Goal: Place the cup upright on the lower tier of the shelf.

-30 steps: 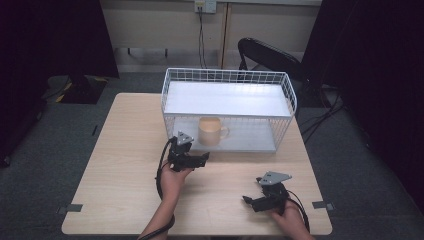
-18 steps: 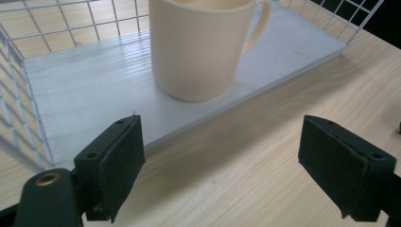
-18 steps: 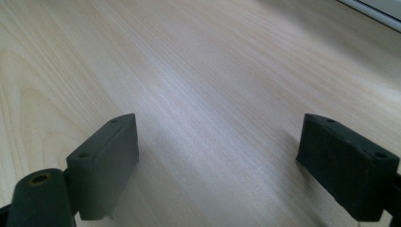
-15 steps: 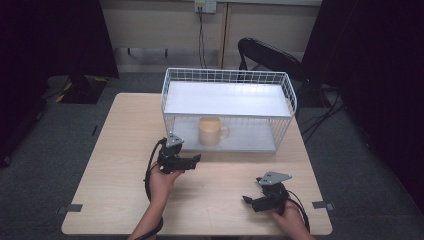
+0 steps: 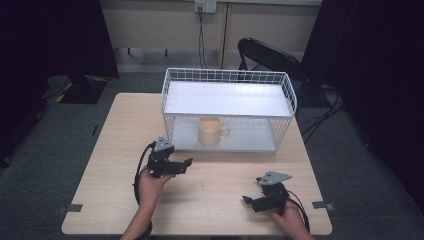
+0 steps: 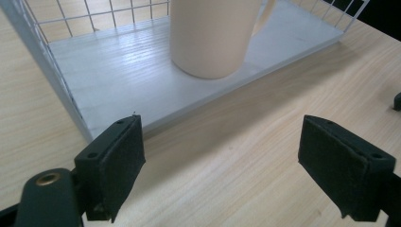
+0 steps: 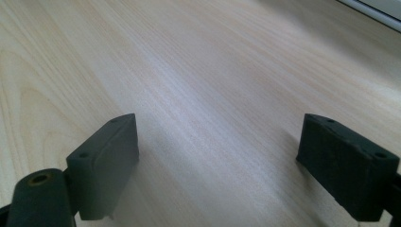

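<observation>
The smooth beige mug stands on the wire rack's white, seemingly wooden shelf, both claws gaping empty.

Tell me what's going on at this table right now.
A person sits at a wooden table with a two-jaw gripper in each hand. The left gripper points at a beige mug that stands upright on the lower shelf of a white wire rack. Its fingers are open and short of the mug, holding nothing. The right gripper hangs low over bare tabletop near the front edge, also open.
</observation>
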